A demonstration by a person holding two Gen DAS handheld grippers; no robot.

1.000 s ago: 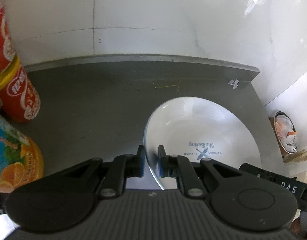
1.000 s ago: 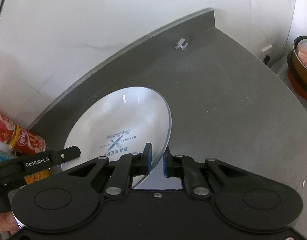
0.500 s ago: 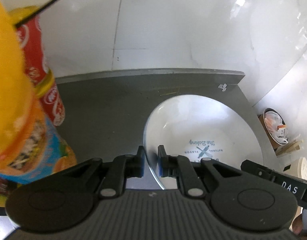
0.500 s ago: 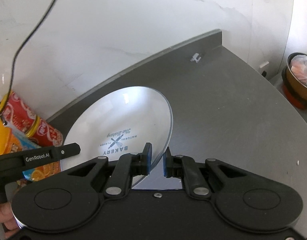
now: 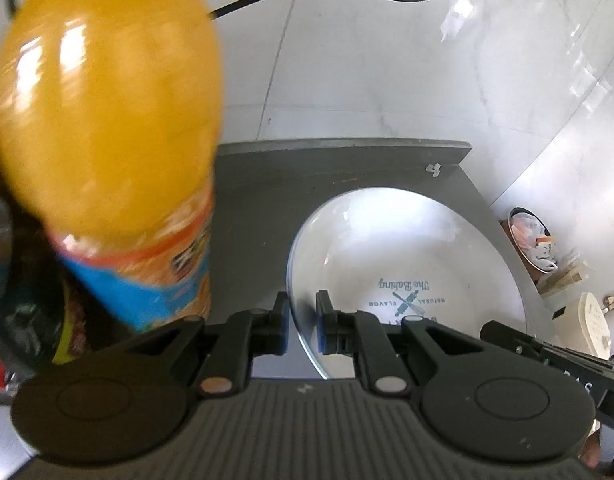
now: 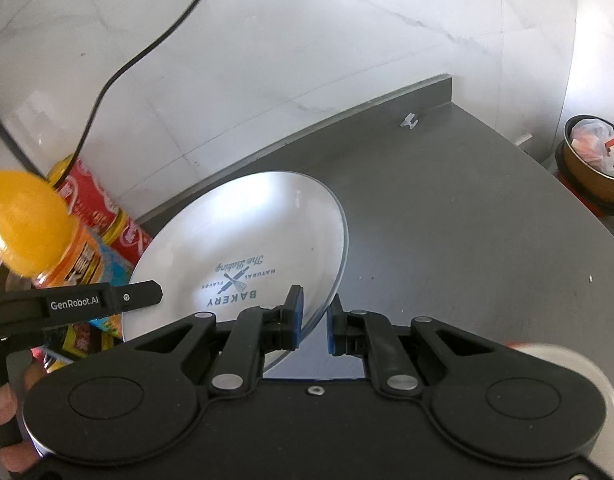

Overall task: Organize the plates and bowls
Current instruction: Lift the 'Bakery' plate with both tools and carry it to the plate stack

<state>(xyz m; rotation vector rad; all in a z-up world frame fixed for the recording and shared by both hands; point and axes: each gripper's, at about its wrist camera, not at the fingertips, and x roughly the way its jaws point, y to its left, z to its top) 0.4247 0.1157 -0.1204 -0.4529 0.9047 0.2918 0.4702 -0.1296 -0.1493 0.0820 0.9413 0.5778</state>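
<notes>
Currently both grippers pinch plate (image 5: 407,256) rim: left gripper (image 5: 301,326) on its left edge, right gripper (image 6: 313,322) on its right. Plate airborne above counter (image 6: 447,216). Orange bottle (image 5: 107,128) close left of plate. Carry step; next needs clear, level set-down spot.

left gripper (image 5: 301,328), right gripper (image 6: 313,322), jaws clamped
</notes>
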